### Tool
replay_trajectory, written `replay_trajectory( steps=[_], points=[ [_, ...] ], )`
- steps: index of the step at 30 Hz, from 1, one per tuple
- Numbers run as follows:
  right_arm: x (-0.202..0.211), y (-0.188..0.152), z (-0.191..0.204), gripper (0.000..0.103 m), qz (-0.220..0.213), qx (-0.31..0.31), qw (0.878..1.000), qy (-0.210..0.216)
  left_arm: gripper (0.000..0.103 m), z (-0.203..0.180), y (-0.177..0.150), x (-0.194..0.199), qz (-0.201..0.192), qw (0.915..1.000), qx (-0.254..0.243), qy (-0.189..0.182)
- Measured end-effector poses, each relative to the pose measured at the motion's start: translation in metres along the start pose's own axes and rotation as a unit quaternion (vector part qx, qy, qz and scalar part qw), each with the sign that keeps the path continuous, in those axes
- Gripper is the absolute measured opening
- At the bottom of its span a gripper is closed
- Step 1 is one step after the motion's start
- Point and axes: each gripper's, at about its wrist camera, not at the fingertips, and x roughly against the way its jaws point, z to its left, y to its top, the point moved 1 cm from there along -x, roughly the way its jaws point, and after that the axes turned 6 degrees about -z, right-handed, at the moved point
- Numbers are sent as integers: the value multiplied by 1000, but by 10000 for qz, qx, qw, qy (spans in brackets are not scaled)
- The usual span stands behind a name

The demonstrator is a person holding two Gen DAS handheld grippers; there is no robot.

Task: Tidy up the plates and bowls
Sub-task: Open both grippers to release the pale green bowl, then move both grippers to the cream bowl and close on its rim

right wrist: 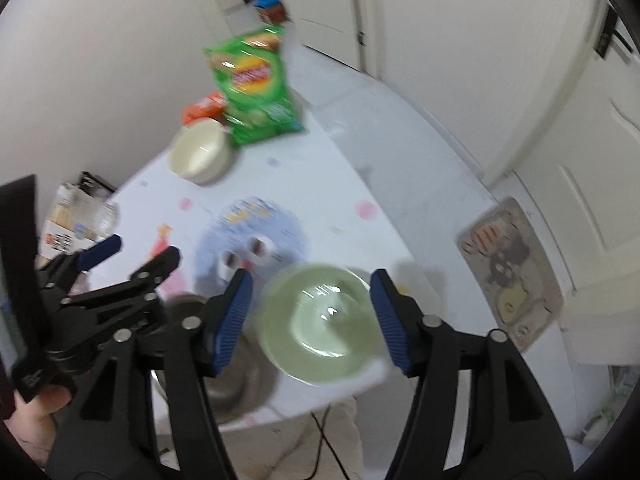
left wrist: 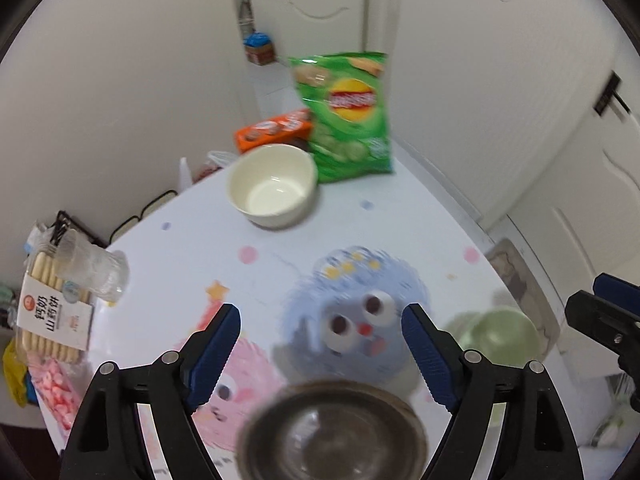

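Left gripper point(left wrist: 320, 344): hanging above the table with its blue-padded jaws standing wide apart and nothing pinched between them; no pad is touching anything.
Right gripper point(right wrist: 310, 316): also hanging wide, its pads standing either side of the green bowl in the picture but pressing on nothing.
Dark bowl point(left wrist: 334, 432): sitting upright on the table near its front edge, showing below the left gripper (blurred, so its material is hard to make out).
Green bowl point(right wrist: 320, 328): sitting upright close to the table's near edge, just beside the dark bowl and to its right.
Cream bowl point(left wrist: 274, 186): standing upright farther back on the table, well apart from the other two, just in front of the snacks.
Table point(left wrist: 420, 216): wearing a pale cloth printed with a fuzzy blue cartoon creature and a pink one.
Green chip bag point(left wrist: 346, 116): leaning upright at the far end, with an orange snack box point(left wrist: 274, 130) lying beside it.
Clear plastic cups point(left wrist: 94, 270): lying tipped at the left edge, resting against a biscuit pack point(left wrist: 54, 312).
Hand point(right wrist: 36, 420): gripping the left tool's handle (seen only from the right wrist).
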Motion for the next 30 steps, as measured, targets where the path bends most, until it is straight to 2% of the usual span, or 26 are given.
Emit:
replay_trajectory(
  steps=[5,12,17,23,30],
  points=[
    [-34,32,36,68,-6,172,9992,348,85,38,19,-22,2,9998,193,72],
    [-98,67,73,68,179,225,9984,477,85,77,43,-75,233,9988,312,293],
    [-138,87,95,68,385,226,9977,514,85,95,59,-104,257,9986,391,261],
    [-180,104,105,68,598,126,9970,469,85,112,77,-137,376,9973,585,249],
    [-206,113,110,68,753,15,9962,428,85,127,85,-163,506,9965,611,267]
  ],
)
